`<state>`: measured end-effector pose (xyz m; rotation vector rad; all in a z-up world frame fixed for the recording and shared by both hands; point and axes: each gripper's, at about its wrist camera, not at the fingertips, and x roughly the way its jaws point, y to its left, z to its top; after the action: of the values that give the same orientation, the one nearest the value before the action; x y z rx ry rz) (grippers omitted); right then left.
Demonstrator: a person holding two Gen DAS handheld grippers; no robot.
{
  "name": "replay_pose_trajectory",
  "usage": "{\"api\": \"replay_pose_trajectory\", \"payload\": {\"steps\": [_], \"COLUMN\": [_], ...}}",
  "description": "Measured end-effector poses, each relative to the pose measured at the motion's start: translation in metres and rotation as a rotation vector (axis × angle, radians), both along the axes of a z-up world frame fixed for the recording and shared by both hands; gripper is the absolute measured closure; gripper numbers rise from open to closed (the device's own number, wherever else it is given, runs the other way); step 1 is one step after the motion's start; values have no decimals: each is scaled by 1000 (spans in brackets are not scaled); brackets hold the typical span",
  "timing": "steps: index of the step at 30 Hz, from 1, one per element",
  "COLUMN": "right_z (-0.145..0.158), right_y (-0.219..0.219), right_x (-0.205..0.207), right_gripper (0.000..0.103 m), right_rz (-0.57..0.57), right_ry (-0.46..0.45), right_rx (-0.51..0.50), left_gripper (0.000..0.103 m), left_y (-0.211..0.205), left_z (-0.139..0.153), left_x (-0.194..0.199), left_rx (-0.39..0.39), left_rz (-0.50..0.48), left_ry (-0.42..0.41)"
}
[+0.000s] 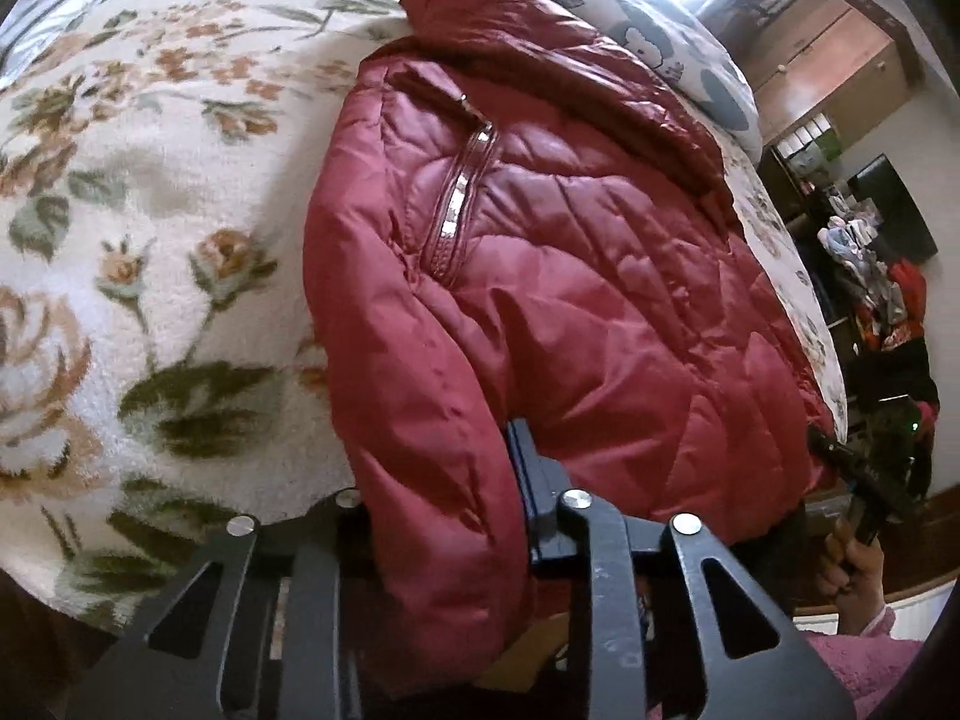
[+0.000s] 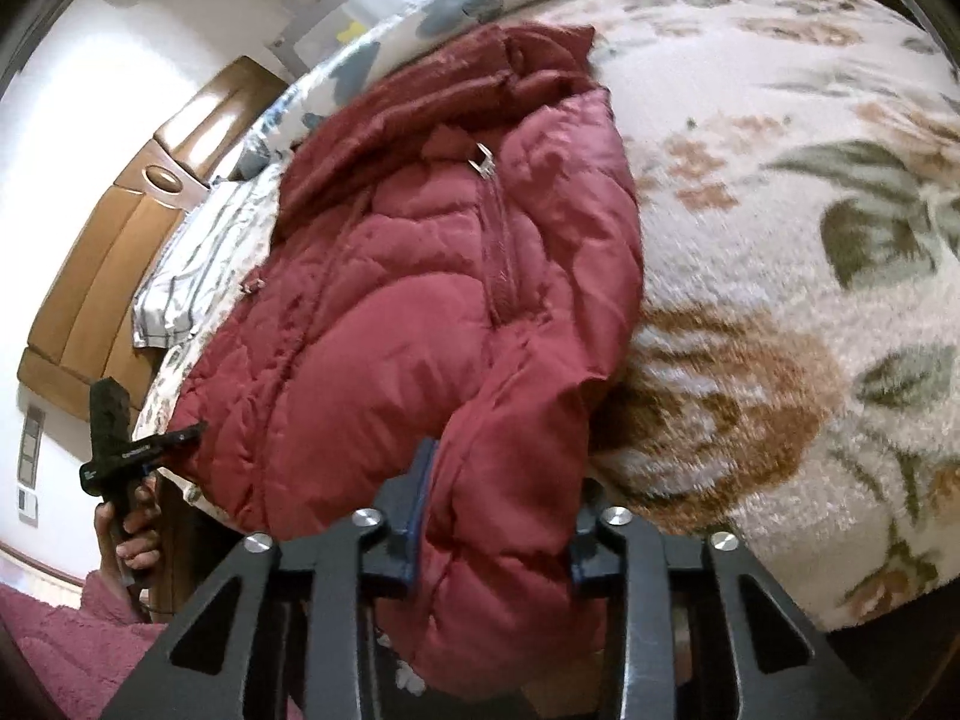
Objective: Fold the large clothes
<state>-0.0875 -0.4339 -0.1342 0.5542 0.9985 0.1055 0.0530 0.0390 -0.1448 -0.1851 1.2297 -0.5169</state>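
A dark red quilted jacket (image 1: 570, 276) (image 2: 390, 330) lies zipped up on a floral blanket, its collar at the far end. In the left wrist view my left gripper (image 1: 444, 510) is shut on a thick fold of the jacket's near left edge. One finger (image 1: 528, 480) shows; the other is hidden behind the fabric. In the right wrist view my right gripper (image 2: 498, 522) is shut on a bulging fold of the near right edge, with padding squeezed between both fingers. Each gripper also shows at the other view's edge, at the jacket's border: the right gripper (image 1: 834, 450) and the left gripper (image 2: 180, 438).
The cream floral blanket (image 1: 150, 180) (image 2: 780, 240) covers the bed around the jacket. A blue-patterned pillow (image 1: 690, 42) (image 2: 480, 0) lies beyond the collar. A wooden headboard (image 2: 108, 252), cabinets (image 1: 828, 60) and cluttered shelves (image 1: 870, 276) stand past the bed. Hands in pink sleeves (image 1: 852, 570) (image 2: 129, 528) hold the handles.
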Motion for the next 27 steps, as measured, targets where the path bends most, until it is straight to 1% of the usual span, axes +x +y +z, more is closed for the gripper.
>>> {"api": "replay_pose_trajectory", "payload": {"steps": [4, 7, 13, 20, 27], "right_z": [2, 5, 17, 33, 52], "right_y": [0, 0, -2, -11, -15], "right_x": [1, 1, 0, 1, 7], "right_gripper": [74, 75, 76, 77, 78], "right_rz": [3, 2, -2, -31, -48], "right_ry": [-22, -37, -93, -160, -223], "right_rx": [-4, -4, -5, -8, -14], "left_gripper": [83, 84, 86, 87, 87], "left_y": [-5, -6, -8, -16, -20], "left_z": [6, 11, 29, 53, 76], "left_x": [-1, -1, -1, -4, 3], "left_rx": [27, 33, 15, 5, -37], "left_rz": [-11, -10, -8, -37, -33], "left_ry": [-26, -42, -90, -150, -208]}}
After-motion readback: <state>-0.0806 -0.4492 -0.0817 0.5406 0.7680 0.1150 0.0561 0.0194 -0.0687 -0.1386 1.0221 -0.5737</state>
